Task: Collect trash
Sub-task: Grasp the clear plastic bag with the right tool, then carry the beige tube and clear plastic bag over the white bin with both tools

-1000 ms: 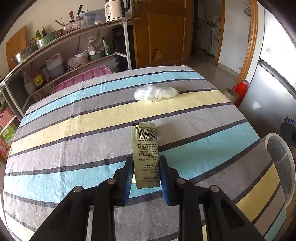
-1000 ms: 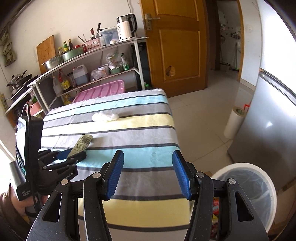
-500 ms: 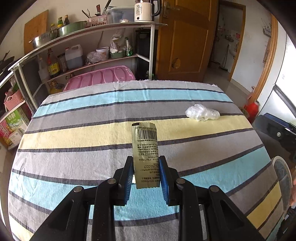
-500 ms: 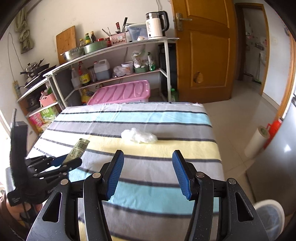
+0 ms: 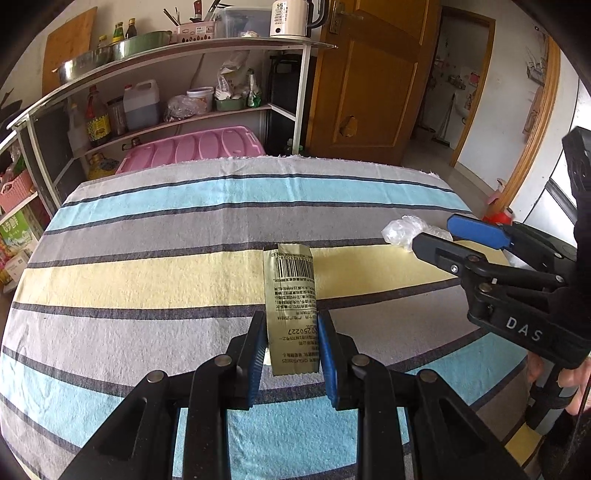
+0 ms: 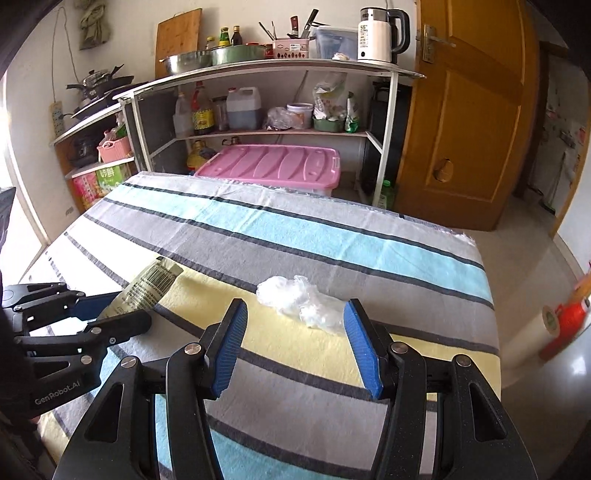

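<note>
Right gripper (image 6: 295, 343) swung from bin side onto plastic wad (image 6: 301, 301), jaws wide, wad framed between. Wrapper (image 5: 291, 306) kept clamped in left gripper (image 5: 291, 347). Second pickup judged next.

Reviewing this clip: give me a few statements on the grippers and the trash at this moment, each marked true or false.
1. The left gripper is shut on the olive barcode wrapper. True.
2. The right gripper is shut on the crumpled clear plastic wrap. False: its jaws stand open, with the wrap just ahead of them on the striped tablecloth.
3. The plastic wrap lies on the yellow stripe. True.
4. The wrapper lies flat on the cloth. False: it is clamped between the left gripper's pads, its barcode end pointing forward.
5. A white kettle stands on the top shelf. True.
</note>
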`<action>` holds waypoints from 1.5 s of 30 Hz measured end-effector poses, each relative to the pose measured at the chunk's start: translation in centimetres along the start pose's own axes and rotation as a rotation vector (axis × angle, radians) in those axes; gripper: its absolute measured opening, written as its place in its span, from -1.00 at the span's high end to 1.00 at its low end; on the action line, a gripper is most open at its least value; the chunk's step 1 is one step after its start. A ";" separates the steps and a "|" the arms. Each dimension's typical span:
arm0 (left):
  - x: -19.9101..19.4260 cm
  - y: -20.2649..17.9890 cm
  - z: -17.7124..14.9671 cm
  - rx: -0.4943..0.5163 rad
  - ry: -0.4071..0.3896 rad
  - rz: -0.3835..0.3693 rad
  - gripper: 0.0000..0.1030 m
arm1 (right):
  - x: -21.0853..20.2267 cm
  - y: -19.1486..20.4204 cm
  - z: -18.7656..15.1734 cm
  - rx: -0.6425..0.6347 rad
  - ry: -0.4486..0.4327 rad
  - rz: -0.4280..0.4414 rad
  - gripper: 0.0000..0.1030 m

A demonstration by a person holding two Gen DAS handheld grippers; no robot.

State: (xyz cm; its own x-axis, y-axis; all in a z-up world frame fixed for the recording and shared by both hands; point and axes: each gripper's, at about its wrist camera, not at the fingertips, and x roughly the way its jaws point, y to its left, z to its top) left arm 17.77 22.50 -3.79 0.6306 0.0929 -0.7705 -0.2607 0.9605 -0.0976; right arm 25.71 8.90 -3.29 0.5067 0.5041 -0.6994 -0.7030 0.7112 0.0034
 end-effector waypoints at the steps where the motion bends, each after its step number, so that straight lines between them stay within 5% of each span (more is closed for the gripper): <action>1: 0.0 0.0 -0.1 0.001 -0.003 0.000 0.47 | 0.5 -0.1 0.3 -0.003 0.009 0.006 -0.08; 15: -0.1 0.5 -0.1 -0.009 -0.008 -0.028 0.47 | 2.9 -0.4 1.1 0.005 0.082 0.002 -0.08; 20: -0.1 0.4 -0.1 -0.007 -0.010 -0.026 0.47 | 2.8 -0.5 1.0 0.018 0.082 -0.029 0.25; 36: -1.2 0.1 -0.5 -0.001 -0.013 -0.030 0.47 | -0.1 -0.2 -0.9 0.084 0.069 0.016 0.41; 37: -1.5 0.0 -0.6 0.003 -0.018 -0.031 0.48 | -0.5 -0.1 -1.1 0.087 0.064 0.020 0.45; 38: -1.8 -0.1 -0.6 0.006 -0.022 -0.033 0.48 | -1.1 0.0 -1.4 0.092 0.059 0.023 0.73; 45: -3.8 -1.6 -1.3 0.022 -0.043 -0.048 0.48 | -4.6 0.4 -3.1 0.113 0.028 0.027 0.72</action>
State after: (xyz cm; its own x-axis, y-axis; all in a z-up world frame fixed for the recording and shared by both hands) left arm 14.86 20.25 -1.47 0.6734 0.0573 -0.7371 -0.2138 0.9695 -0.1199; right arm 21.57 5.32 -2.29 0.4734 0.5111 -0.7174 -0.6548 0.7490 0.1015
